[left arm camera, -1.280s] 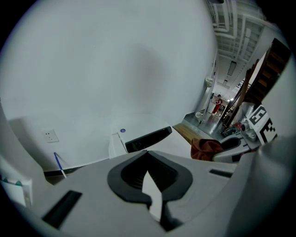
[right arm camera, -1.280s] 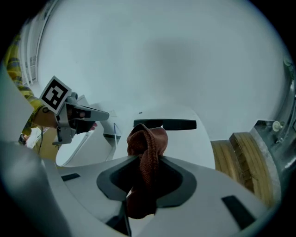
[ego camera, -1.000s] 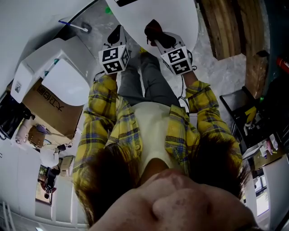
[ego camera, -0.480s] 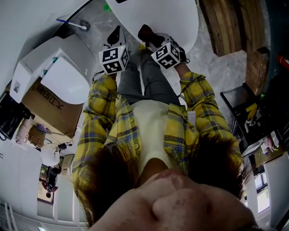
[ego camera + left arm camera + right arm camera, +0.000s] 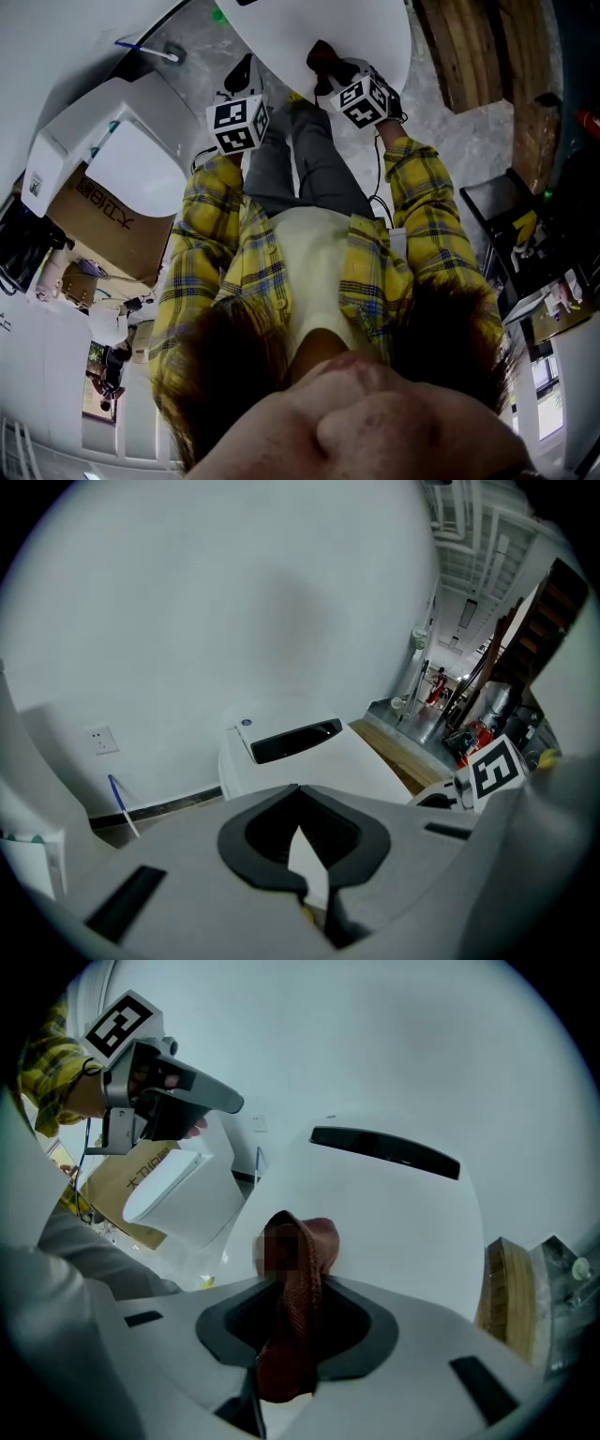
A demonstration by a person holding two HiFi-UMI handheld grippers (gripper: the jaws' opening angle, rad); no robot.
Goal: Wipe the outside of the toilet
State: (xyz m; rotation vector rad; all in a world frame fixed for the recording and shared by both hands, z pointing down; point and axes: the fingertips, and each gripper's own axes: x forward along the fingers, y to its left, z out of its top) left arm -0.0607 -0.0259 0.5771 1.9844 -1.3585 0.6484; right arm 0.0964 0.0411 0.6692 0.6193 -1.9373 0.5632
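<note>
Toilet (image 5: 367,28) on grey marbled floor (image 5: 457,161)

Head view looking steeply down, gripper views facing forward, close (all share the toilet (image 5: 403,1232))

Two toilets (image 5: 323,33) (image 5: 127,164), two claws (image 5: 302,855) (image 5: 295,1321), one cloth (image 5: 292,1344) — one cardboard box (image 5: 112,230).

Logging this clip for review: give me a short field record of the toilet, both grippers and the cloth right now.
toilet: white, lid down
right gripper: shut on cloth, above the lid
cloth: reddish-brown, bunched, sticking out past the jaws
left gripper: shut, empty, by the lid's edge
contact: cannot tell if cloth touches lid
</note>
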